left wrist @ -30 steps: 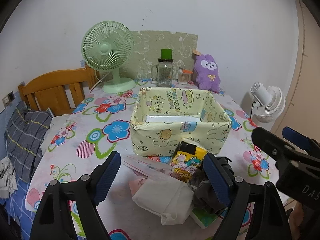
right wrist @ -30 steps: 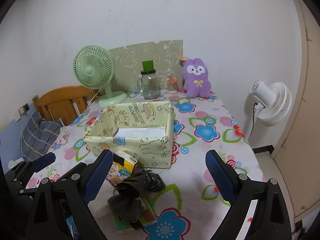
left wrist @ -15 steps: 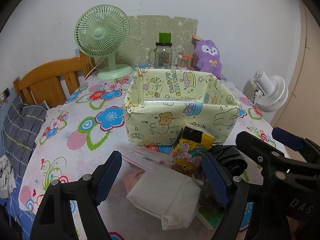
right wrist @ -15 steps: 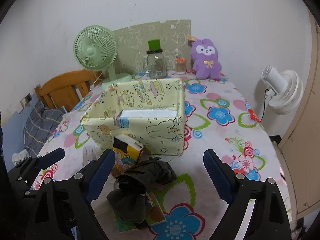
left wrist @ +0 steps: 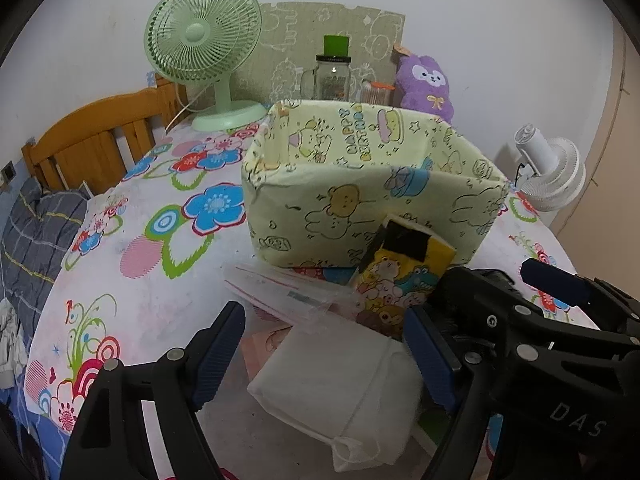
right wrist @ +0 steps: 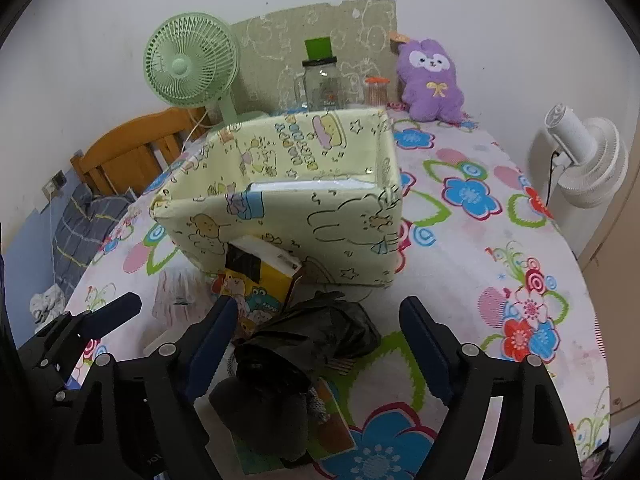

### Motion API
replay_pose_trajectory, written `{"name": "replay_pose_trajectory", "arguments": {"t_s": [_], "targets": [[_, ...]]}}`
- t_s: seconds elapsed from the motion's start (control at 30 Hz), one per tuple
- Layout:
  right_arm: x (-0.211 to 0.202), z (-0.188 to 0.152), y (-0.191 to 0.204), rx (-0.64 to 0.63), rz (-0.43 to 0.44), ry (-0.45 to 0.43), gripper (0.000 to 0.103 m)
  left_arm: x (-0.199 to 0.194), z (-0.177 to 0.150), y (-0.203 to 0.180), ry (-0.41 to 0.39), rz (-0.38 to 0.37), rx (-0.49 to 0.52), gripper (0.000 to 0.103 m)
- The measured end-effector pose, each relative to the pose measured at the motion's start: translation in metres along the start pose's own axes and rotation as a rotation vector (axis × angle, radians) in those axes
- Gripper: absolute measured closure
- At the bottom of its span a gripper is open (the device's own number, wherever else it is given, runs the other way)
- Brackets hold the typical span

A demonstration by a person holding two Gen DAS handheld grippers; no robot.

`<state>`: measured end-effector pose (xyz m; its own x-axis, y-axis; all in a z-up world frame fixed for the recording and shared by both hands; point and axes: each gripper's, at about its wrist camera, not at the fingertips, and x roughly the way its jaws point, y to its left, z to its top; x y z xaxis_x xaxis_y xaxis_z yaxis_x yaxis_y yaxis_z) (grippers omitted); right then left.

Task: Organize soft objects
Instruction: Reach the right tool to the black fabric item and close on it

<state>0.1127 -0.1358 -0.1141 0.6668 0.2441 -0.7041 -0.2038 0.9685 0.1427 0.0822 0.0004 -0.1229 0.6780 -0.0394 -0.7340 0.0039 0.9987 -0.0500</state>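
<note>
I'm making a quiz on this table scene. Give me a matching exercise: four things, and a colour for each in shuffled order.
Things:
1. fan
2. plush rabbit
3. bundle
4. packet

Colours:
A. white
B. purple
C. green
D. black

Pairs: 1-C, 2-B, 3-D, 4-A

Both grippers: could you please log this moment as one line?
left gripper: open over white pack | right gripper: closing, dark bundle between, ungripped
</note>
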Motion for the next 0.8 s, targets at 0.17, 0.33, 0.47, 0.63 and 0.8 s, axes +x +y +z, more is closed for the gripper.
{"name": "replay_pose_trajectory", "arguments": {"t_s": [0.17, 0.33, 0.47, 0.63, 0.8], "targets": [[0.01, -0.001, 0.003, 0.004, 0.025, 0.026, 0.031, 0.007, -0.001, 0.002, 0.016, 0.007, -0.001, 0.022], [0.016, 0.0, 0.003, 0.014, 0.035, 0.042, 0.042, 0.011, 0.0, 0.005, 0.024, 0.005, -0.008, 0.022], [0.016, 0.0, 0.001, 0.025, 0.033, 0.04, 0.047, 0.012, 0.001, 0.006, 0.022, 0.006, -0.013, 0.022], [0.013, 0.0, -0.001, 0.032, 0.028, 0.033, 0.051, 0.01, 0.003, 0.005, 0.013, 0.012, -0.015, 0.022], [0.009, 0.002, -0.003, 0.044, 0.022, 0.02, 0.053, 0.009, 0.006, 0.011, 0.007, 0.043, -0.03, 0.027]]}}
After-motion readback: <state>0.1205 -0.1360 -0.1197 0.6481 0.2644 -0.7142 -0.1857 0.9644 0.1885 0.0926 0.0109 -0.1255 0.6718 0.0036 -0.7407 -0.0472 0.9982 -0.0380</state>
